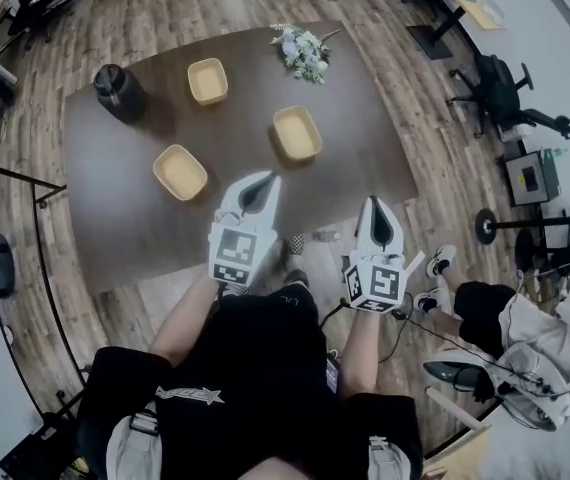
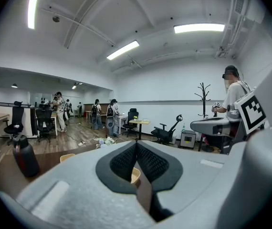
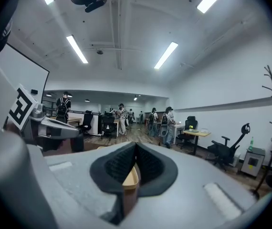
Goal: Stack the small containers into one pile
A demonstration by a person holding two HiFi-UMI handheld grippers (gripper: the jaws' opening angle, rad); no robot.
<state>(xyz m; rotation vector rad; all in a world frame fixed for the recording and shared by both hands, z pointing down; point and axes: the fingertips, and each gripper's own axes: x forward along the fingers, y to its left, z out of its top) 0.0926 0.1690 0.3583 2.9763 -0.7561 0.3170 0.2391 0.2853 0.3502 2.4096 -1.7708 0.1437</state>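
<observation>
**Q:** In what state is each hand-held gripper?

**A:** The left hand-held gripper (image 1: pixel 264 180) has its jaws pressed together. The dark pads meet along one line with nothing between them. The right hand-held gripper (image 1: pixel 377 204) is the same, fully closed and empty. Neither touches a container.

**Q:** Where are the small containers?

**A:** All three sit apart on the brown counter (image 1: pixel 145 228), open side up and unstacked. The dark flask (image 1: pixel 120 92) serves as landmark in the head view. The far container (image 1: pixel 207 80) stands just to the flask's right. The near container (image 1: pixel 179 172) lies to the flask's right and closer to the person. The right container (image 1: pixel 296 133) is well apart from the flask, farther right again. A bunch of flowers (image 1: pixel 305 52) lies right of the flask at the counter's far edge.

**Q:** And the grippers, from the same landmark?

**A:** Both lie right of the flask, toward the person. The left tips hover over the counter between the near container and the right container. The right tips are farthest from the flask, at the counter's near edge.

**Q:** What do the gripper views add?

**A:** Each shows a sliver of a tan container through the notch below the closed pads. It lies beyond the jaws, not gripped, and which container it is cannot be told.
</observation>
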